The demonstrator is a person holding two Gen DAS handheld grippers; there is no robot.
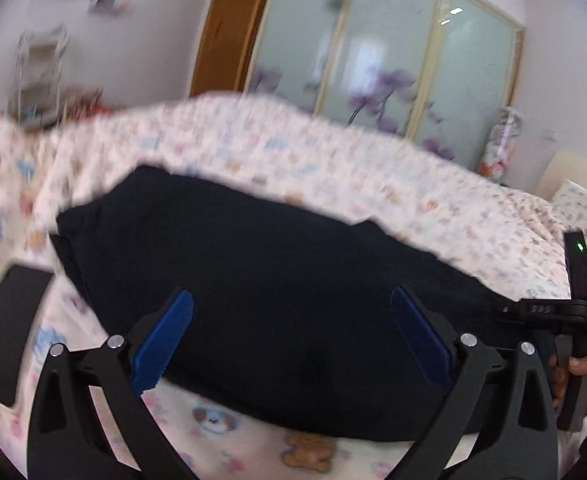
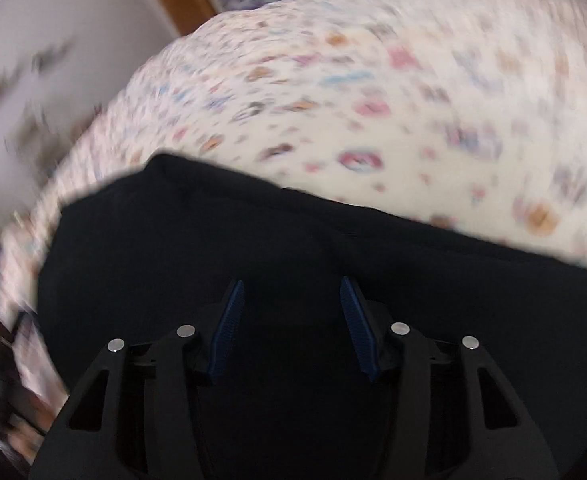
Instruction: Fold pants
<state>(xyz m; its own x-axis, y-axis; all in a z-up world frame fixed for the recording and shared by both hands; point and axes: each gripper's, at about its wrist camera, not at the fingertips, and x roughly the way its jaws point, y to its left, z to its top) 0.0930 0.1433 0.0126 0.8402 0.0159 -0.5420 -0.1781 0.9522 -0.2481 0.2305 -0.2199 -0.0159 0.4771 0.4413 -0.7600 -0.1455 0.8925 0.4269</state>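
Where right view blurs, left claw (image 1: 291, 334) agape over pants (image 1: 253, 280), wardrobe (image 1: 385, 64) beyond.

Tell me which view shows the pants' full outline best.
Left wrist: the dark pants lie on the patterned bedspread with most edges visible. Right wrist sees them close up, cropped and blurred.

Dark navy pants (image 1: 261, 296), folded into a broad, compact, slightly puffy bundle with rounded corners, lying flat and crosswise on a cartoon-print bedspread (image 1: 333, 160), near its front edge.
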